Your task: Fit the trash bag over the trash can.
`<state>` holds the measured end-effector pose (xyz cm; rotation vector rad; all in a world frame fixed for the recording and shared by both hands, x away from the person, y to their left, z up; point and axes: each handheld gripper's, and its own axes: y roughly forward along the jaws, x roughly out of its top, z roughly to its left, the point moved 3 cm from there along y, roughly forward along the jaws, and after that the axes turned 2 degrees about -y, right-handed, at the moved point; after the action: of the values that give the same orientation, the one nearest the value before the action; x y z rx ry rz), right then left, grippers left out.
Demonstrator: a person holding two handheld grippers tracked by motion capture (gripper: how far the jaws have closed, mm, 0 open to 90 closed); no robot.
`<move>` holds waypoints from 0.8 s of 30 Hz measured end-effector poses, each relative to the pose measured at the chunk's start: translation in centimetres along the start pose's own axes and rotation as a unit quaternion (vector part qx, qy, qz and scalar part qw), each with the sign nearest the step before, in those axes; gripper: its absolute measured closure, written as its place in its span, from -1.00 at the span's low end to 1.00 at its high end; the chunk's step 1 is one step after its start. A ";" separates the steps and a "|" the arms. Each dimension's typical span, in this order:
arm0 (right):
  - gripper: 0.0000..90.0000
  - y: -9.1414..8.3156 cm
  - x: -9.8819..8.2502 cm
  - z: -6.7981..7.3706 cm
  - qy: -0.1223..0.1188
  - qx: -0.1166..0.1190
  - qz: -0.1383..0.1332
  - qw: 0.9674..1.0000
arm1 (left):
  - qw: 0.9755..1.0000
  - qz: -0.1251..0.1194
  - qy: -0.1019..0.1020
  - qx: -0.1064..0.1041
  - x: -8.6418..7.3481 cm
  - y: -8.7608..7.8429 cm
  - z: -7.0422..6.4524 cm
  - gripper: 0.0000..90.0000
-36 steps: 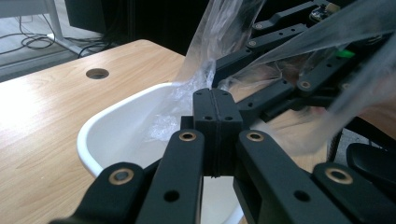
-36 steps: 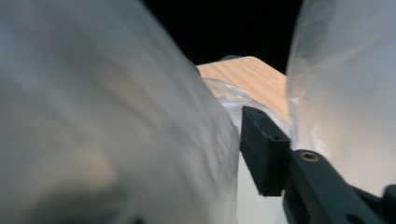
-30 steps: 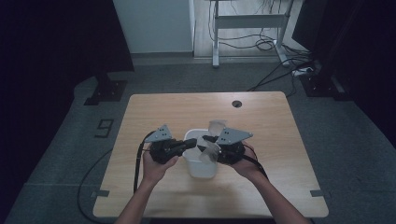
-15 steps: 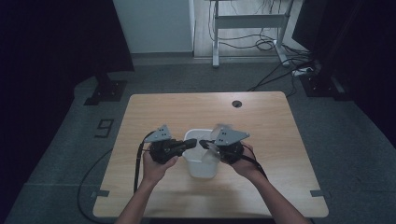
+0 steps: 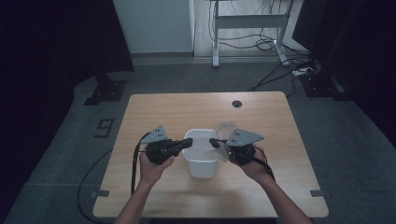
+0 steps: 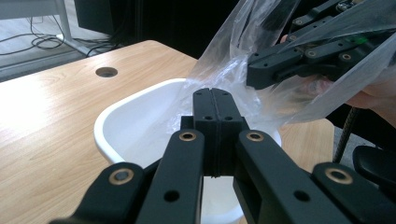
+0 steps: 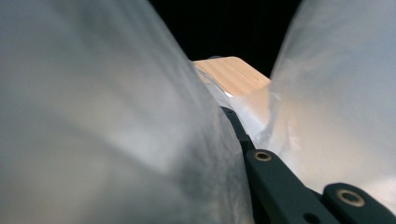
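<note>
A white plastic bin [image 5: 201,167] stands near the table's front middle, with a clear plastic bag [image 5: 224,130] hanging partly inside it. My left gripper [image 5: 187,142] reaches over the bin's left rim. Its jaws are shut [image 6: 212,93], and the bag's film [image 6: 233,70] gathers at their tips. My right gripper [image 5: 213,142] comes in over the right rim and has just closed on the bag's other side. Film drapes over its jaws [image 7: 229,115] and hides the tips. It also shows as the right gripper [image 6: 261,70] wrapped in film.
The wooden table [image 5: 159,112] has a round cable hole [image 5: 236,103] at the back right. Cables trail from both grippers toward the front edge. A desk frame [image 5: 247,21] and floor cables lie beyond the table.
The right gripper has shifted a little at the bin's right rim, and the bag's raised flap now sits lower over it. The left gripper has kept still.
</note>
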<state>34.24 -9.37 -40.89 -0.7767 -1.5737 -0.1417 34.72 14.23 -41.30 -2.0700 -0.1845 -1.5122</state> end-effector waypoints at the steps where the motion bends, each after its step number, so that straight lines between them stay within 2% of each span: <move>1: 0.98 -0.2 -0.1 -0.1 0.001 0.000 -0.001 1.000 | 1.000 0.000 0.000 0.000 0.0 0.0 0.0 1.00; 14: 0.98 -3.2 -1.1 -1.2 0.020 -0.027 -0.013 0.999 | 1.000 -0.002 -0.005 0.006 -0.7 -0.6 0.4 1.00; 24: 0.98 -3.9 -2.3 -1.8 0.044 -0.031 -0.011 0.999 | 1.000 -0.003 -0.012 0.010 -0.9 -0.9 0.9 1.00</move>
<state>33.47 -14.20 -41.33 -0.7913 -1.5016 -0.2384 34.70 15.66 -42.00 -2.0741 -0.2139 -1.4847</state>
